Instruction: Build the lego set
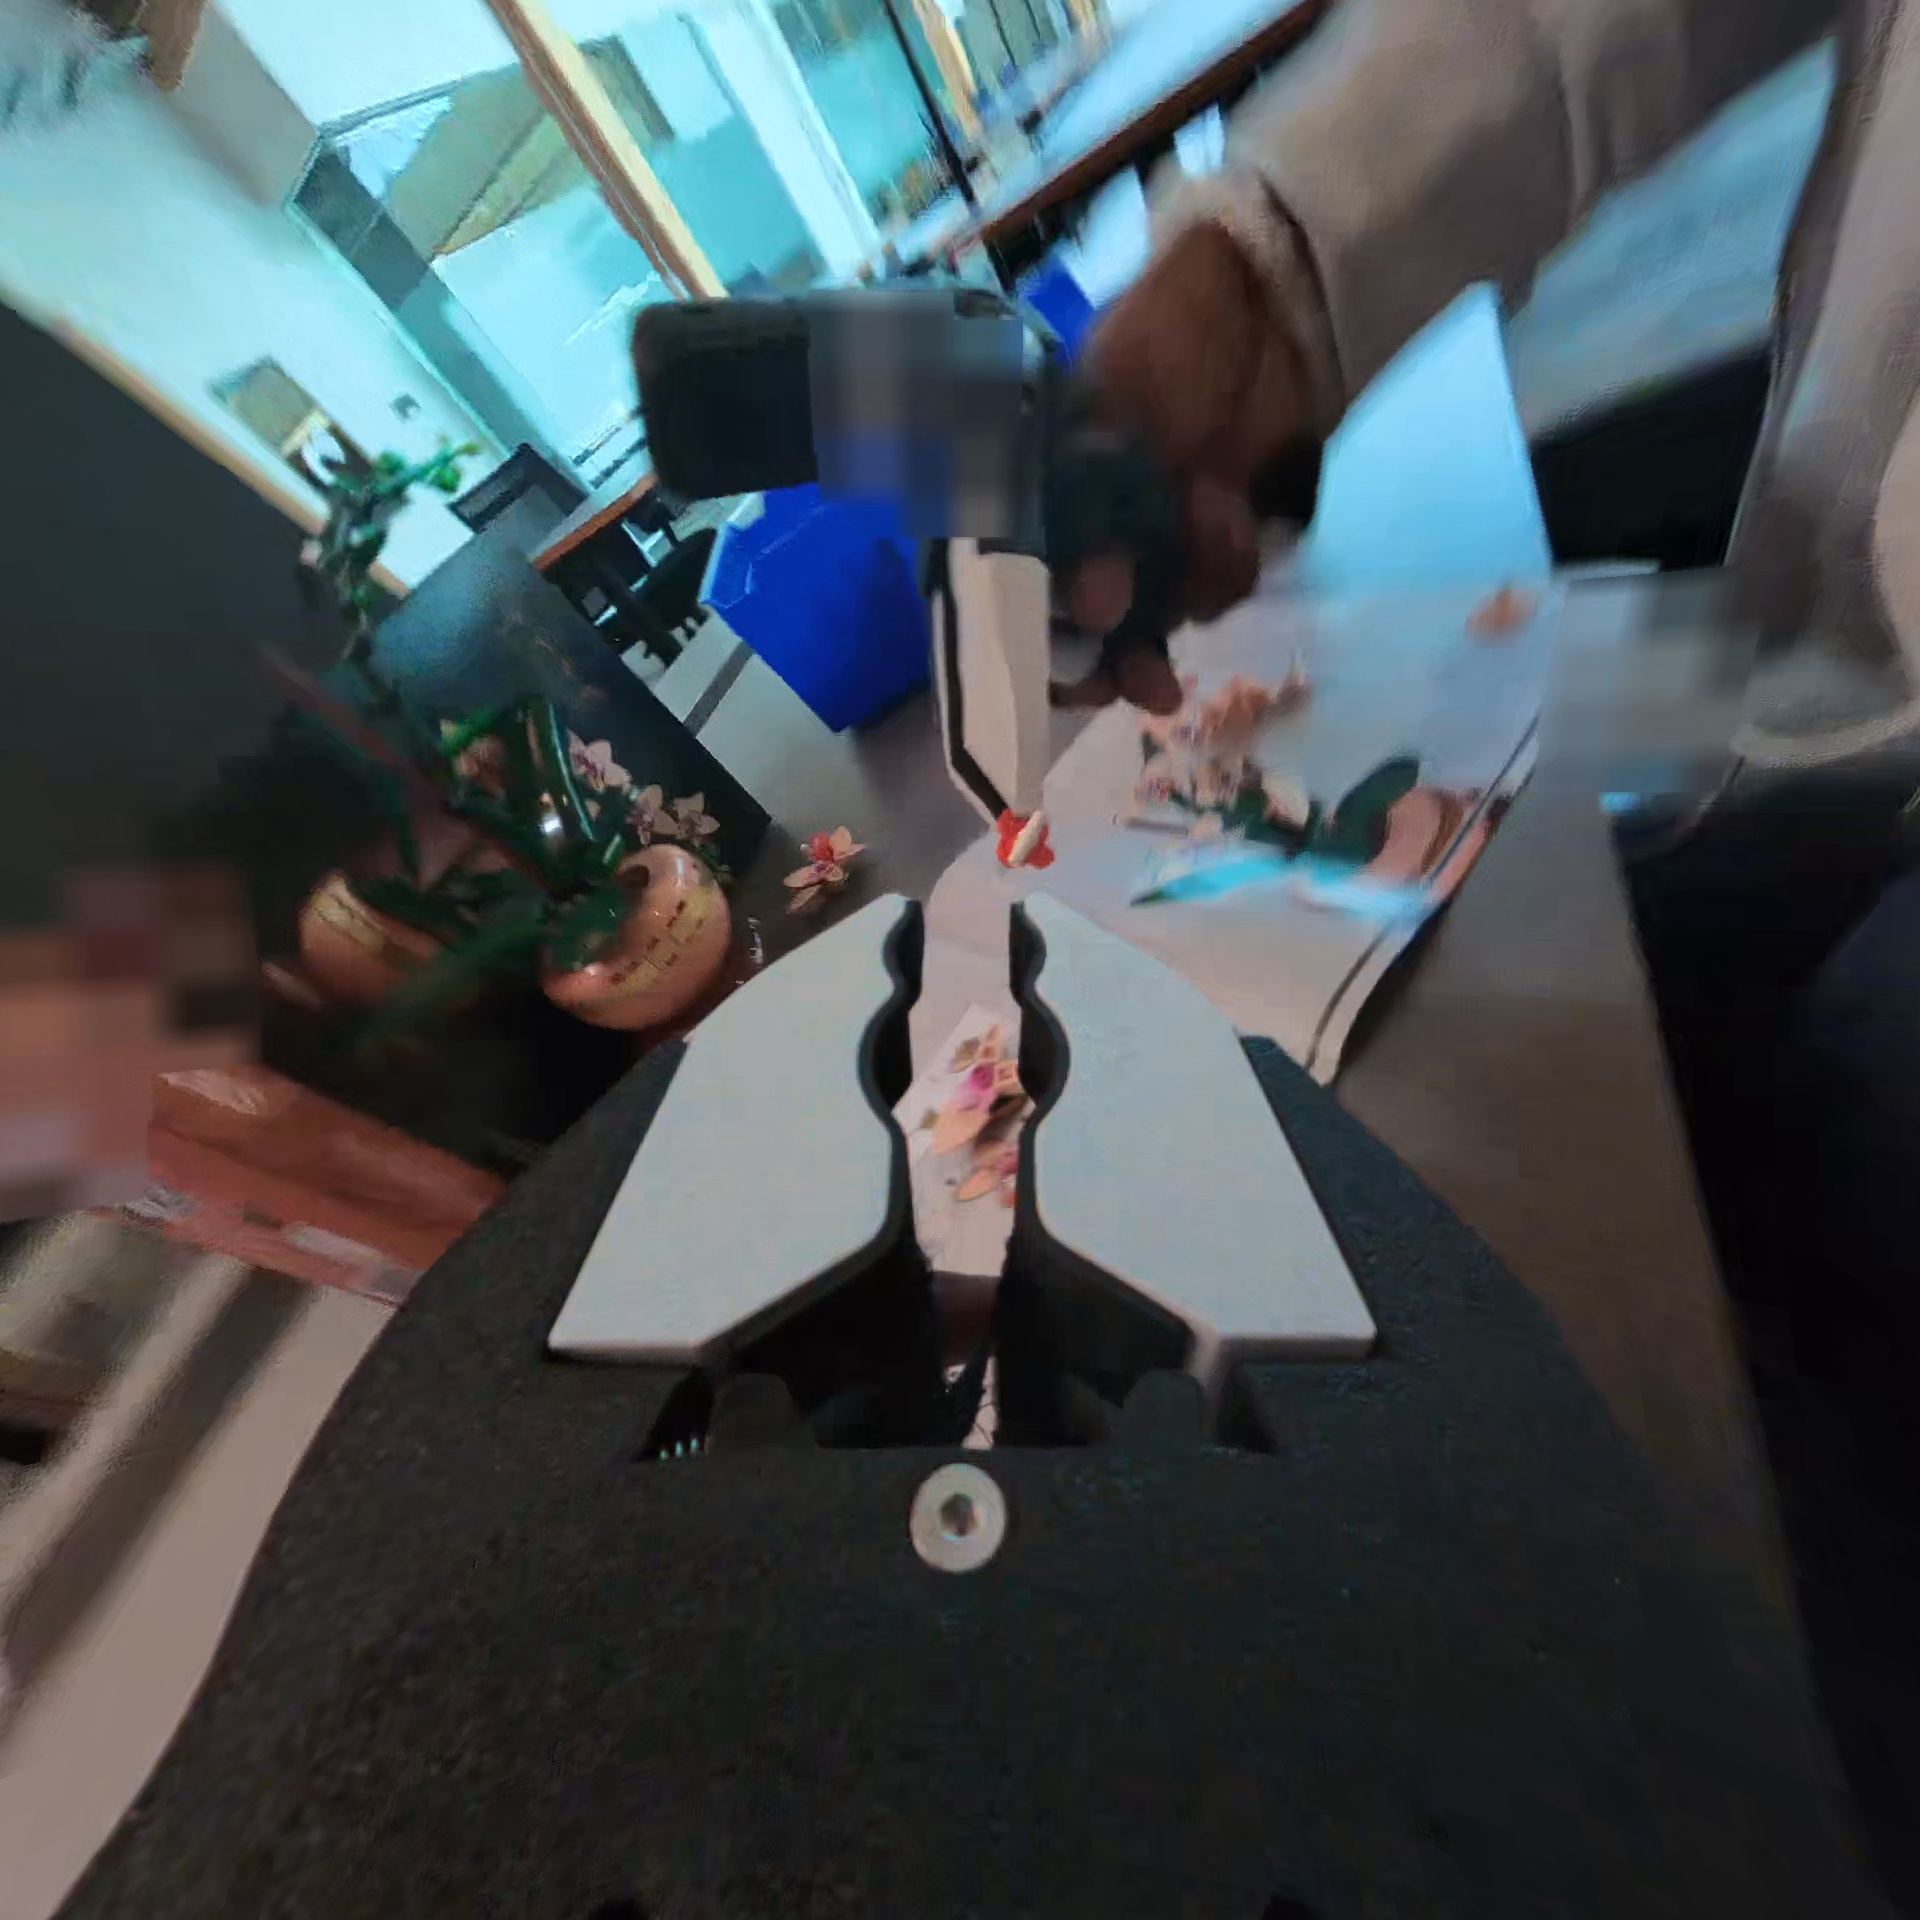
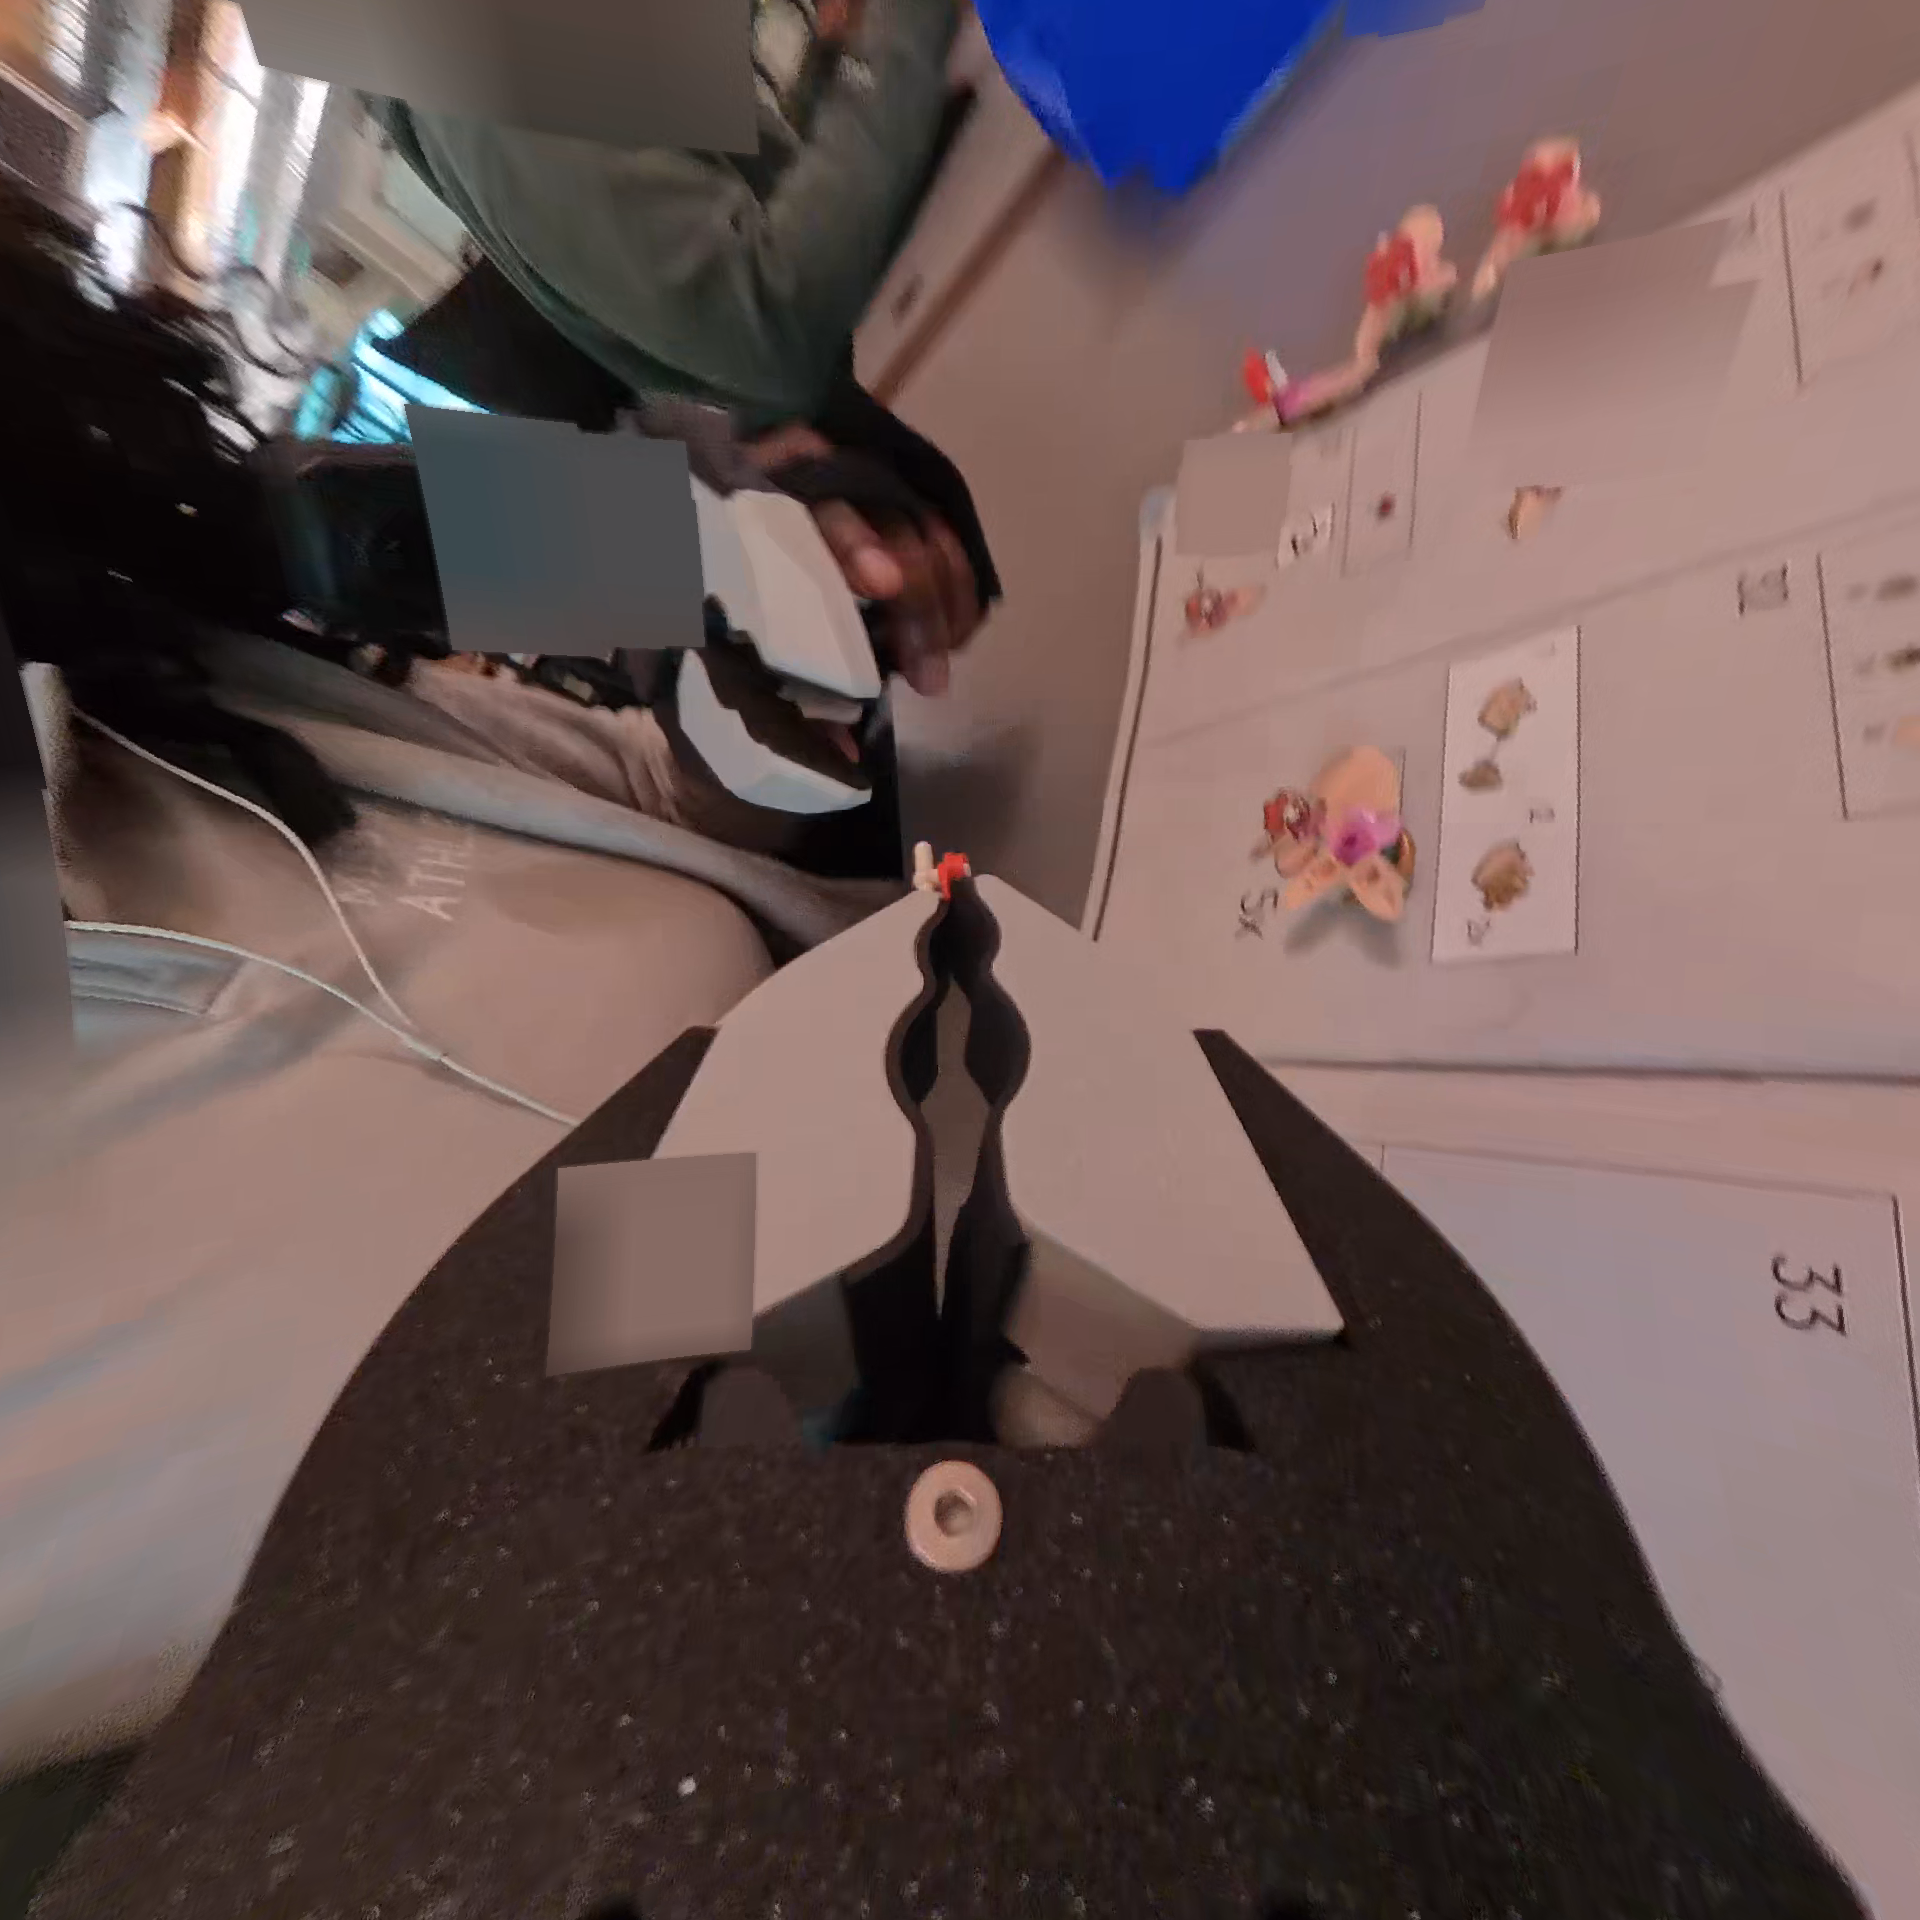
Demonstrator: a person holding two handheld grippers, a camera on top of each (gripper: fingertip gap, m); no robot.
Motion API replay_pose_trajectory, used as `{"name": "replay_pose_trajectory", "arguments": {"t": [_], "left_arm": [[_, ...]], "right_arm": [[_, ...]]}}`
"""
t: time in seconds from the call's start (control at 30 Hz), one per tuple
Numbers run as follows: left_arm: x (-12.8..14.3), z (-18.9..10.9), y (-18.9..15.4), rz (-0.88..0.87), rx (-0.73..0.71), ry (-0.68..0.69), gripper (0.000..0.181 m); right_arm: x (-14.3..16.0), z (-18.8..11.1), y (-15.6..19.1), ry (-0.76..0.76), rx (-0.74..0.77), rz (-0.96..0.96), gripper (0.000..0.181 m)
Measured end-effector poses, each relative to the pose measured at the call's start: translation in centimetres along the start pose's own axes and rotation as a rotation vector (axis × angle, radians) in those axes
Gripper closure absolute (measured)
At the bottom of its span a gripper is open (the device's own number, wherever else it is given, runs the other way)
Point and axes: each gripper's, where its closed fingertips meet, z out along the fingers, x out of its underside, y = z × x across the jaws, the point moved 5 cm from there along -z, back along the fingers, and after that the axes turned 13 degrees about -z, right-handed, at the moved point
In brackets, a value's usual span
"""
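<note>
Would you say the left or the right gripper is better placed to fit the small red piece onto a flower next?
Right, probably. The right gripper is shut on the small red piece at its tips, above the instruction booklet. The left gripper is open and empty, so it could steady a flower.

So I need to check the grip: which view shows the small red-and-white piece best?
The left wrist view: the red-and-white piece hangs side-on from the right gripper. In the right wrist view the piece only peeks past the closed tips.
</note>
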Motion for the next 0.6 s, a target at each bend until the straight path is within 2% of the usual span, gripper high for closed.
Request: {"name": "replay_pose_trajectory", "arguments": {"t": [0.1,0.27,0.47,0.6], "left_arm": [[0.1,1.5,-1.1,0.218,0.053,0.1,0.168],[0.6,2.9,-1.9,0.375,0.089,0.181,0.169],[0.8,3.2,-2.3,0.403,0.083,0.197,0.176],[0.7,3.0,-2.0,0.302,0.087,0.159,0.179]], "right_arm": [[0.6,0.2,-0.1,0.111,-0.011,0.044,0.181],[0.7,0.3,0.0,0.155,-0.017,0.069,0.181],[0.9,0.4,0.1,0.147,-0.029,0.087,0.181],[0.7,0.5,0.3,0.12,-0.046,0.087,0.181]]}}
